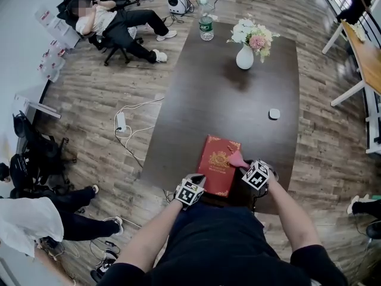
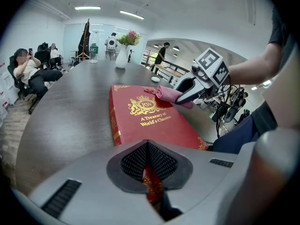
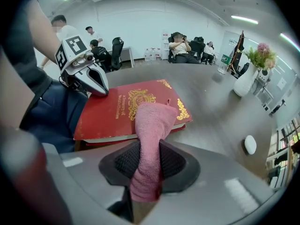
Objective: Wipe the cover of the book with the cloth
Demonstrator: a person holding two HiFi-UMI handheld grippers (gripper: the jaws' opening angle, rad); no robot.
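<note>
**Book as landmark.** A red hardcover book (image 1: 217, 163), its gold title reading "A Treasury of World's Classics", lies front cover up at the near edge of a dark brown desk (image 1: 238, 100). Its spine is on the person's left.

**Left tool** (image 2: 148, 168). The jaws are closed on the book's near edge, toward the near-left corner. A strip of red cover with gold ornament shows between the ribbed pads.

**Right tool** (image 3: 146, 166). The jaws are clamped on a pink cloth (image 3: 153, 120), bunched into a thick roll. The tool stands at the book's right side. The free end of the cloth reaches forward onto the cover and lies over the right part of the gold crest, touching it.

**Relation of the tools.** Both are at the book's near end, the left at its near-left corner and the right at its right edge, well apart from each other across the cover.

**Other things, placed from the book.**
- A small white rounded object (image 1: 274, 114) lies beyond the book and to its right.
- A white vase (image 1: 244, 57) of pale and pink flowers (image 1: 253, 34) stands upright, farther beyond the book.
- A clear water bottle (image 1: 206, 25) with a green label stands at the far end of the desk.
- Off the desk, beyond and left of the book, a person (image 1: 116, 22) sits in an office chair on the wood-plank floor.
</note>
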